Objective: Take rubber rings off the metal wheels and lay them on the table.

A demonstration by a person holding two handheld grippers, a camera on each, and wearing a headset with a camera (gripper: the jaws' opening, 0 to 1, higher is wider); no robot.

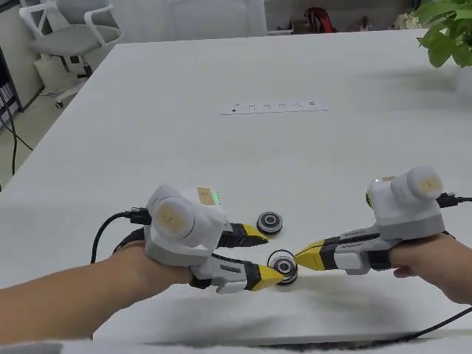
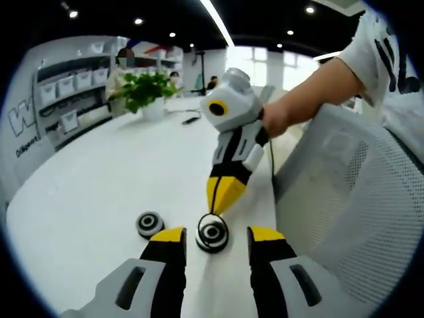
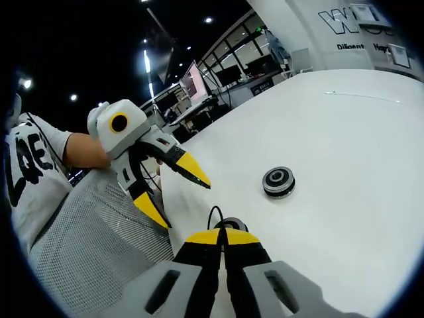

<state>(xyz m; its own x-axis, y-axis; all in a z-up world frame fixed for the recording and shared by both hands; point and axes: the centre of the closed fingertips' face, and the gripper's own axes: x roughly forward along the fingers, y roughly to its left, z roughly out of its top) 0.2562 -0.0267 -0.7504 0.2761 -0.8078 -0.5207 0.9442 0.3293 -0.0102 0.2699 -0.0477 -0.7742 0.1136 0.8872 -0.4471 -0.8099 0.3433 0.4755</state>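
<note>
Two small metal wheels lie near the front edge of the white table [image 1: 221, 147]. The nearer wheel [image 1: 283, 267] [image 2: 212, 234] sits between the spread jaws of my left gripper [image 1: 263, 254] [image 2: 216, 236], which is open and not touching it. My right gripper [image 1: 299, 260] [image 3: 223, 240] comes in from the right, shut on a thin black rubber ring [image 3: 212, 216] [image 2: 213, 199] that loops up from this wheel [image 3: 232, 224]. The second wheel [image 1: 270, 222] [image 2: 150, 224] [image 3: 277, 181] lies flat a little farther off, still with its black ring. In the right gripper view the left gripper [image 3: 180, 199] shows open.
A flat white strip with small marks [image 1: 273, 108] lies mid-table. A green plant [image 1: 446, 29] stands at the far right corner and an office chair [image 1: 70, 29] beyond the far left. The table's front edge is just below the grippers, with a mesh chair [image 2: 351, 199] beside it.
</note>
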